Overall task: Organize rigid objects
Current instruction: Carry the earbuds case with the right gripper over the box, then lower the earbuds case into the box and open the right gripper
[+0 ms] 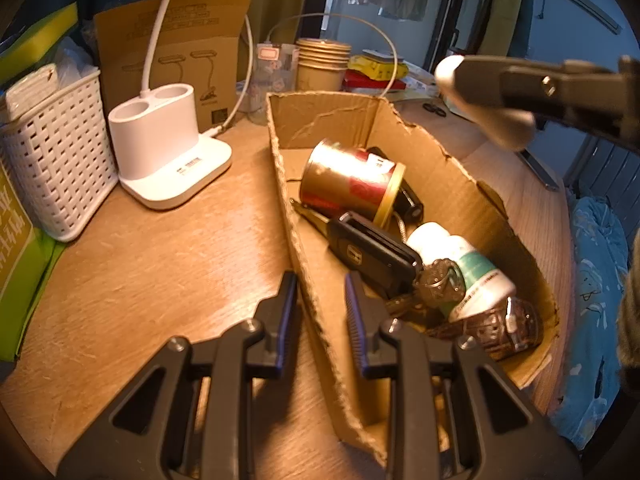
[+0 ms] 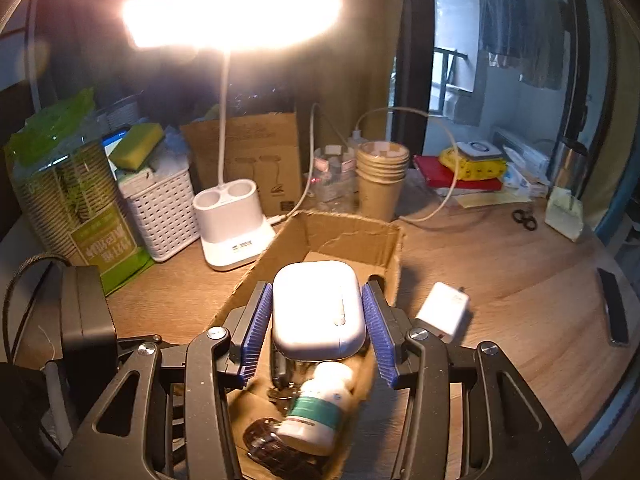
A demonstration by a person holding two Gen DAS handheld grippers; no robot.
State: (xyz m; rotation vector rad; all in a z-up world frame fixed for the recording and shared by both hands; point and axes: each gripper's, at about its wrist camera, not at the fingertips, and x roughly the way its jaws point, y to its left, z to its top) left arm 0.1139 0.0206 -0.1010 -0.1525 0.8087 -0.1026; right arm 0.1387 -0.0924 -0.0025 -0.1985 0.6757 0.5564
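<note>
A torn cardboard box (image 1: 440, 176) lies on the wooden desk. It holds a gold and red tin (image 1: 352, 180), a black car key (image 1: 372, 252), a white bottle with a green label (image 1: 464, 268) and a dark woven item (image 1: 500, 328). My left gripper (image 1: 322, 308) is shut on the box's near side wall, one finger on each side. My right gripper (image 2: 318, 320) hangs above the box (image 2: 348, 236), shut on a white rounded earbud case (image 2: 316, 304). In the left wrist view, that gripper (image 1: 520, 92) and the case (image 1: 448, 76) show at the upper right.
A white lamp base (image 1: 168, 148) and a white basket (image 1: 56, 160) stand left of the box, stacked paper cups (image 1: 322, 64) behind it. Right of the box lies a white charger (image 2: 442, 312). Scissors (image 2: 526, 220) and a black strap-like item (image 2: 614, 308) lie farther right.
</note>
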